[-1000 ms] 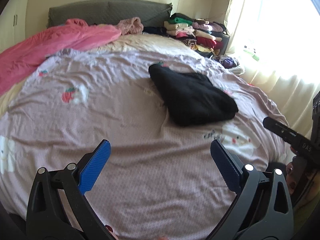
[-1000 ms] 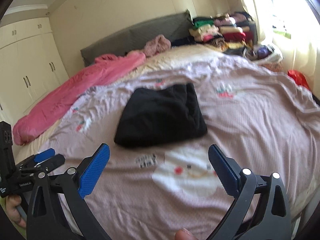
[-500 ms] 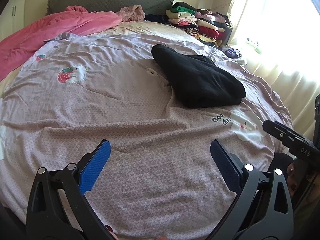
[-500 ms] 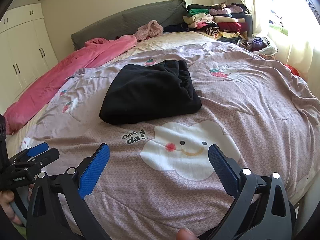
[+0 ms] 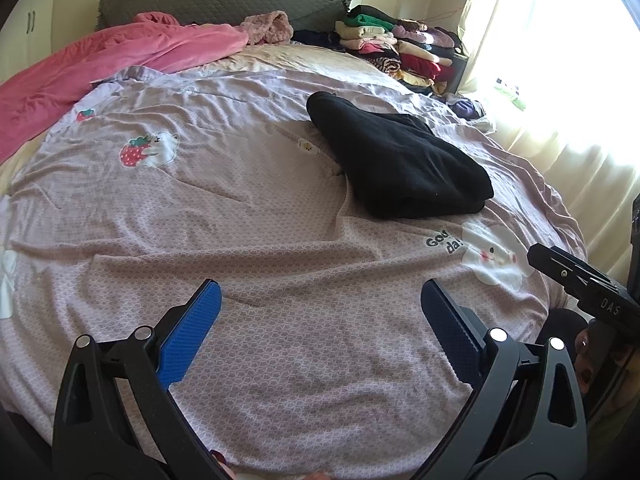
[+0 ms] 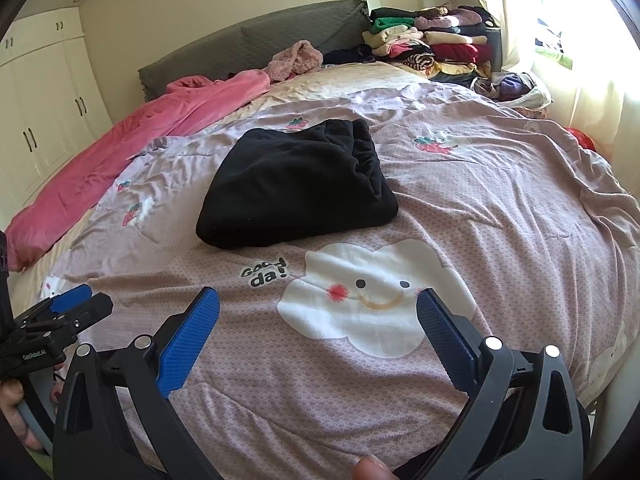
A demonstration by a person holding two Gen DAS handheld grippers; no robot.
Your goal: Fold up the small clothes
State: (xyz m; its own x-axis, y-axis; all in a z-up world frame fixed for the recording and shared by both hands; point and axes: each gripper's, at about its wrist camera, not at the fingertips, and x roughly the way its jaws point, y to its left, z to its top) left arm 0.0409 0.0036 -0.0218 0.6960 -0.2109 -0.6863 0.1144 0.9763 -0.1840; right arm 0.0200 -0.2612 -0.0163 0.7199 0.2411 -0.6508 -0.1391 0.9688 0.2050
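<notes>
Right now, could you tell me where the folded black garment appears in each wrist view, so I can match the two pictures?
Left wrist: black garment lies right of centre, upper half.
Right wrist: it lies left of centre, upper half.
Shared landmark: the smiling cloud print on the bedcover, just in front of it.

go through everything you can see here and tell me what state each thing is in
Black garment: folded, lying on the bed.
Left tongs: open, empty.
Right tongs: open, empty.
Pink blanket: bunched along the bed's edge.
Clothes pile: folded, stacked.
Bedspread: spread out, wrinkled.
Wardrobe: doors shut.
</notes>
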